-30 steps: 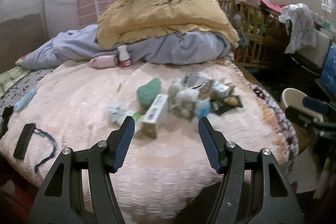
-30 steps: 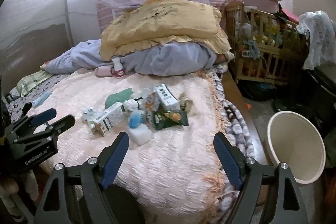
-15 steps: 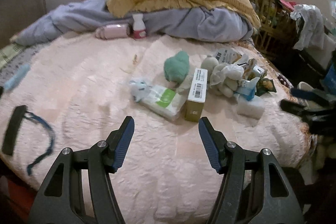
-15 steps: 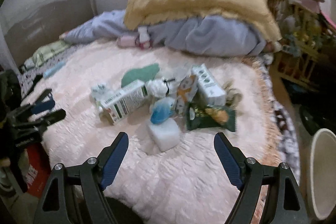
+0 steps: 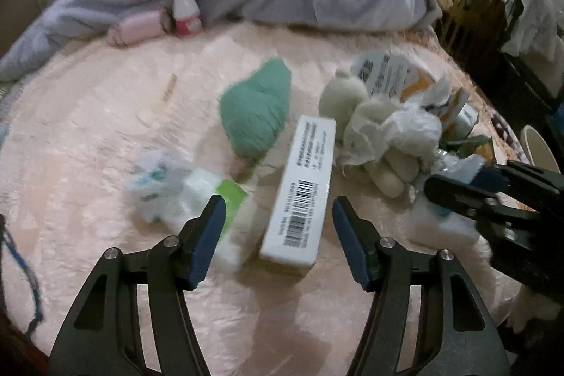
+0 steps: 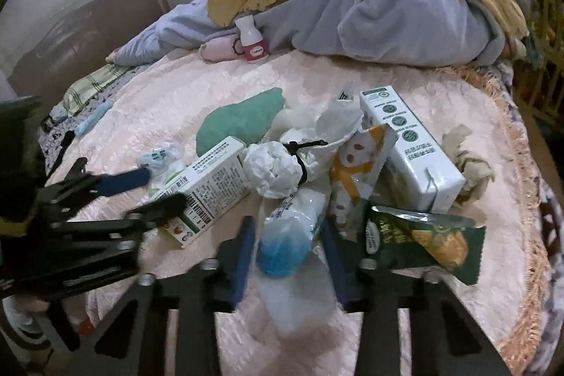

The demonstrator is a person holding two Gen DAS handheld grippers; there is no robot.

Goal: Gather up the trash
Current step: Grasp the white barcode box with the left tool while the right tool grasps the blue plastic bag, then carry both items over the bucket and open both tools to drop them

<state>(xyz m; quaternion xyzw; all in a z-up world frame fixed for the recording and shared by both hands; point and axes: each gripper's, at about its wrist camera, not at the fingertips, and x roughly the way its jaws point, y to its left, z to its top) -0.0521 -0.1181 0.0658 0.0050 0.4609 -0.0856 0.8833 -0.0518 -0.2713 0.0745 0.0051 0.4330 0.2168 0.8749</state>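
1. Spreading across the pink bed [image 6: 440, 108], trash lies in a heap.
2. White box [image 5: 303, 196] sits between the left gripper [image 5: 275, 217] fingers, which are spread, not touching it.
3. Plastic bag [image 6: 289, 235] lies between the right gripper [image 6: 285, 235] fingers, released.

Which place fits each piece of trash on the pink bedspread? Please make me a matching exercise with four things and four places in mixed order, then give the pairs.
Things:
1. long white cardboard box with a barcode
2. clear plastic bottle with a blue end
3. dark green snack bag
4. small white bottle with a red label

Places:
A. against the grey blanket at the far side of the bed
B. between the fingers of the right gripper
C. lying flat, right of the blue-ended bottle
D. ahead of the open left gripper, between its fingertips

Pairs: 1-D, 2-B, 3-C, 4-A
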